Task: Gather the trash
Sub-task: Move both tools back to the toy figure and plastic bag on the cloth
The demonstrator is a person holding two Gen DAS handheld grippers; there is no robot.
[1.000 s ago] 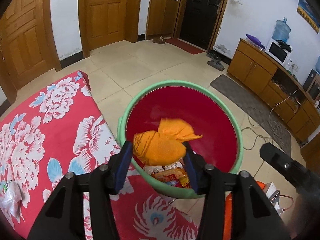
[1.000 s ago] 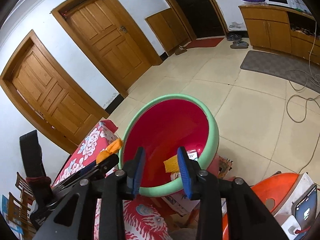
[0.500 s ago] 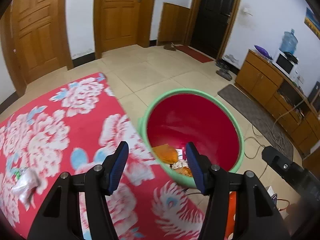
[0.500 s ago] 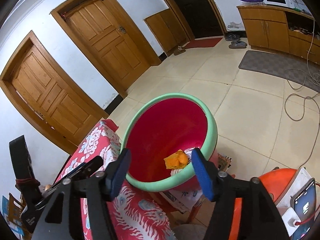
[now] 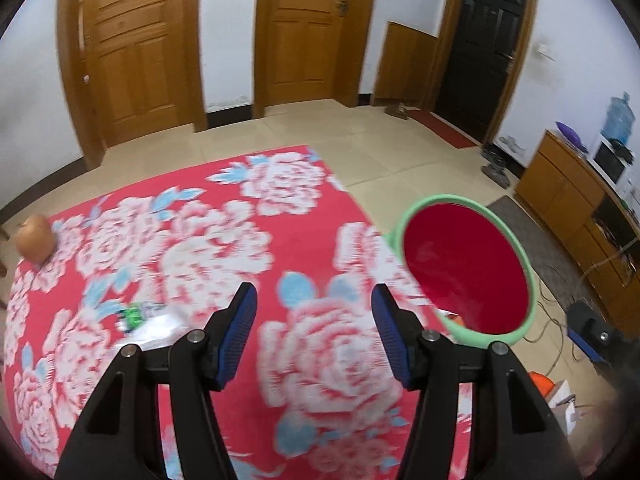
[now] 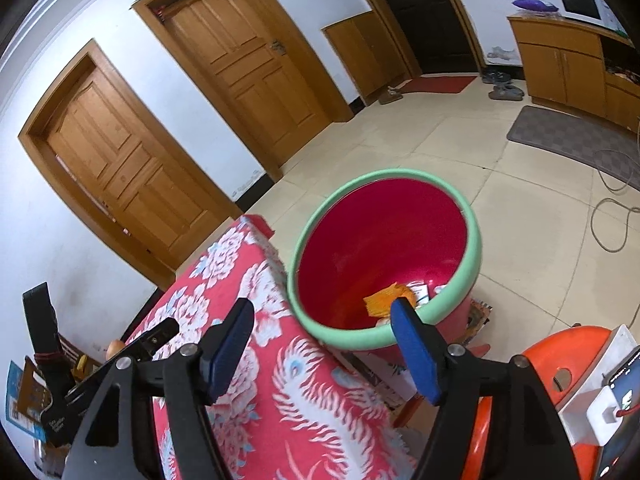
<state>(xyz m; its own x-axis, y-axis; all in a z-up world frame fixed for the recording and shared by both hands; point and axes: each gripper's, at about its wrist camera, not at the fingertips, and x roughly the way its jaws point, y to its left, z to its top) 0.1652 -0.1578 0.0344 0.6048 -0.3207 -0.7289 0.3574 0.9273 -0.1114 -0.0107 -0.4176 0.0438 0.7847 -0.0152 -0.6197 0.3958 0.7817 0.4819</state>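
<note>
A red bin with a green rim (image 6: 384, 338) stands beside the table; it also shows in the left wrist view (image 5: 516, 336). An orange wrapper (image 6: 386, 300) lies inside it with other trash. My left gripper (image 5: 314, 326) is open and empty over the red floral tablecloth (image 5: 208, 240). A clear wrapper with a green label (image 5: 148, 320) lies on the cloth just left of its fingers. My right gripper (image 6: 324, 344) is open and empty near the bin's near rim, above the table corner.
A brown round fruit (image 5: 34, 238) sits at the table's far left edge. An orange stool with a phone and charger (image 6: 580, 392) stands at right. Wooden doors, a low cabinet (image 5: 568, 196), cables and a grey mat (image 6: 572, 138) lie beyond.
My left gripper let the orange wrapper drop into the bin, then swung left over the table toward the clear wrapper. My right gripper opened wide.
</note>
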